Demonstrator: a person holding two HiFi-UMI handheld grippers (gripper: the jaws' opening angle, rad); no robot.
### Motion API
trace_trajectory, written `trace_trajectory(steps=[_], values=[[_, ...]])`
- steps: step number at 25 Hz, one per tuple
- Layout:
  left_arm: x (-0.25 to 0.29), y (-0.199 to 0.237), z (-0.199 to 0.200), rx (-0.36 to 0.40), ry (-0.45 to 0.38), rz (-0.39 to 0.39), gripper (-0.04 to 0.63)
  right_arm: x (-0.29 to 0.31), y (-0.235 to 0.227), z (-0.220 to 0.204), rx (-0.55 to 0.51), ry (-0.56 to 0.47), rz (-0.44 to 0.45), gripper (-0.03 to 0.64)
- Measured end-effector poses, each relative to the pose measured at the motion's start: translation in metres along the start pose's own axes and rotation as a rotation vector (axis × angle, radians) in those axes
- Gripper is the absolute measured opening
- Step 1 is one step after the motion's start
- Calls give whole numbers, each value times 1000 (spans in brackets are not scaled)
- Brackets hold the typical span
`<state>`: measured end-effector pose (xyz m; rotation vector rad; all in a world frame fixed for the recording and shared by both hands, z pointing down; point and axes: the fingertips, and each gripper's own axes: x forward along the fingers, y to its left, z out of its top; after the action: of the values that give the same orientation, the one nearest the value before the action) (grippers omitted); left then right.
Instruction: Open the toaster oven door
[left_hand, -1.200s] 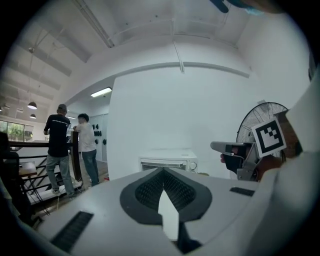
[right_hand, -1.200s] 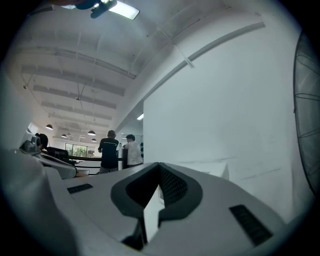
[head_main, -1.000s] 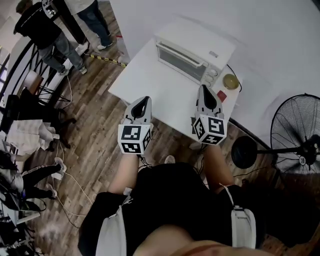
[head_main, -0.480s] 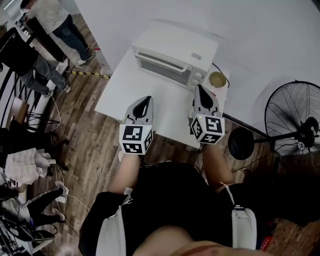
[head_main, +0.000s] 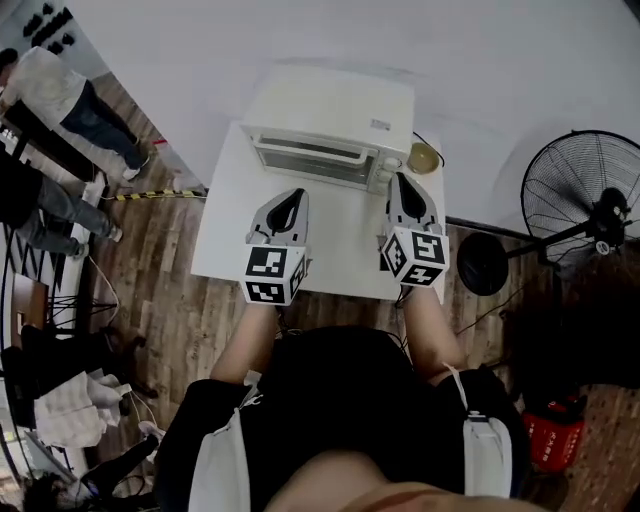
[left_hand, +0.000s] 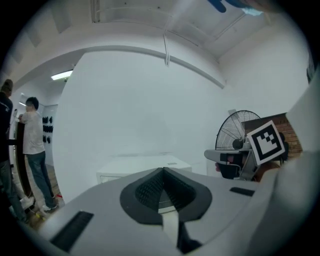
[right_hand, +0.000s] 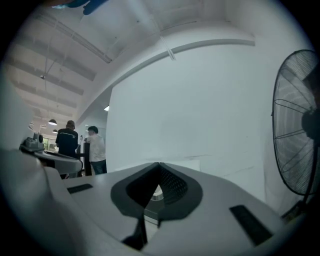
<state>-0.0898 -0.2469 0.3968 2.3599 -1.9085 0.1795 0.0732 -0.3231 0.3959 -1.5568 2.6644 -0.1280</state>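
The white toaster oven stands at the back of a white table, its glass door shut and facing me. My left gripper hangs over the table just in front of the door, jaws shut and holding nothing. My right gripper is shut too, its tip close to the oven's right end with the knobs. In the left gripper view the oven shows past the closed jaws of the left gripper. The right gripper points at the white wall.
A small yellowish bowl sits on the table right of the oven. A black standing fan is at the right, by a red box on the floor. People stand on the wooden floor far left.
The view has swung so the oven and table now sit straight ahead. Both grippers have come in over the table, nearer the oven front. Both stay shut.
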Motion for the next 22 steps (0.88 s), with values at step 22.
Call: trace_trajectory(steps=[22], values=[[15, 65, -3, 5, -6, -188, 12, 27, 34, -23, -16, 44, -210, 54]])
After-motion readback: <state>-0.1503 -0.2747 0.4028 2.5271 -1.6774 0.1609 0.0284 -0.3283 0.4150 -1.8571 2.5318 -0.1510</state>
